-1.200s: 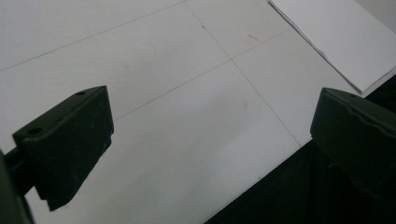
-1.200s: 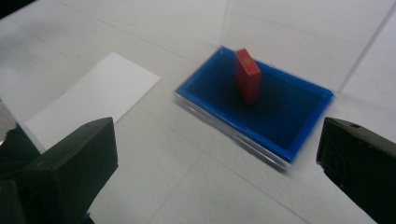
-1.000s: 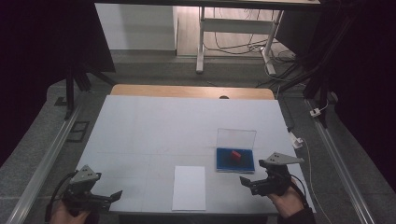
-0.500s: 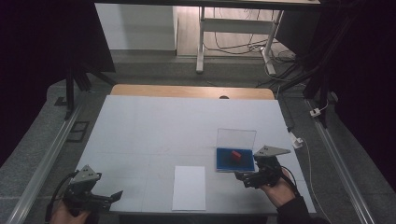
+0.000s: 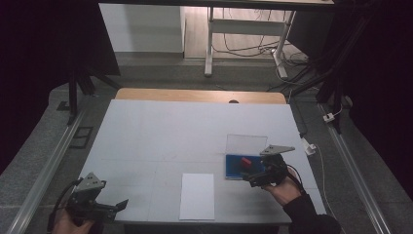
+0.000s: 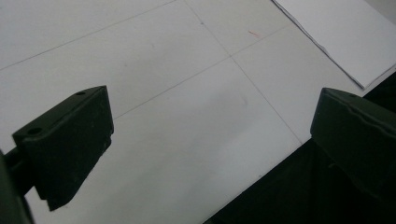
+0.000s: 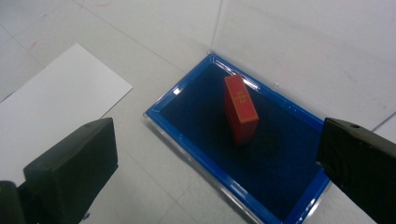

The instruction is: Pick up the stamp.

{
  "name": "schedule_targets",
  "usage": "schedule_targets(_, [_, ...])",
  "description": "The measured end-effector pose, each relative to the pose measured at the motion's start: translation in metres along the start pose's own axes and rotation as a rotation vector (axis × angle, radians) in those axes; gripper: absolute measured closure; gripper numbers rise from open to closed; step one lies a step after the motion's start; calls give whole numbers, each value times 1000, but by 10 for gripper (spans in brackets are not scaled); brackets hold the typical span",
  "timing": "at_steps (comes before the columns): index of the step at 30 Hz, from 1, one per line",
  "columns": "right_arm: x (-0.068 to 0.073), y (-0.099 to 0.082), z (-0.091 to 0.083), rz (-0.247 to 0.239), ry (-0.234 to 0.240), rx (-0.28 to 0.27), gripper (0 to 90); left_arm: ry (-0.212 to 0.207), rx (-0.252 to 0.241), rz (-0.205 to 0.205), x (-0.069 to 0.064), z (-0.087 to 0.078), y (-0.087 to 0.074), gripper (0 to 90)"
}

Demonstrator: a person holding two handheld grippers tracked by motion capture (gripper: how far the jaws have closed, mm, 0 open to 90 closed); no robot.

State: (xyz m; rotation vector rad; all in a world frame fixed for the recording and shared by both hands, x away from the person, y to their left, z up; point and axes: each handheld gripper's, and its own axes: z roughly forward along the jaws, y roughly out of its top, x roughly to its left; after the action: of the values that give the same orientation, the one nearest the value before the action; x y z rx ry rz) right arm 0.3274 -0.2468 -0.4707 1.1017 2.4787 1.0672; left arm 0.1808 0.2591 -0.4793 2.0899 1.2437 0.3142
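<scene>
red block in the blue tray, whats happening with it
A person holds a gripper in each hand at a white table. The right gripper, jaws wide open, hovers over the blue tray, where the red block lies untouched. The left gripper, also open, sits near the table's front edge, beside the white sheet.

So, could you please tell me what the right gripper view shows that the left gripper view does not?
The right gripper view alone has the red block standing on edge inside the blue tray, whose clear lid stands open behind it, with the right gripper open above. The left gripper view alone has the table's near edge and the open left gripper. Both share the white table and the white sheet of paper.
</scene>
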Motion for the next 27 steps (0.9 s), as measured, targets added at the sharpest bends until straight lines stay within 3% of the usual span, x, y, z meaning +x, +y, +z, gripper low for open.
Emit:
schedule_targets(17, [-13,10,24,-52,-43,55,22,-8,-1,-7,1,0,0,0])
schedule_targets(19, [-16,12,25,-71,-31,42,115,-14,-7,-16,3,-1,-1,0])
schedule_targets(21, [-16,12,24,-70,-28,42,151,-21,-11,-21,3,-1,-1,0])
schedule_targets(26, [-17,16,26,-116,30,65,444,-17,-9,-19,3,-1,-1,0])
schedule_targets(27, [-17,16,26,-116,30,65,444,-17,-9,-20,3,-1,-1,0])
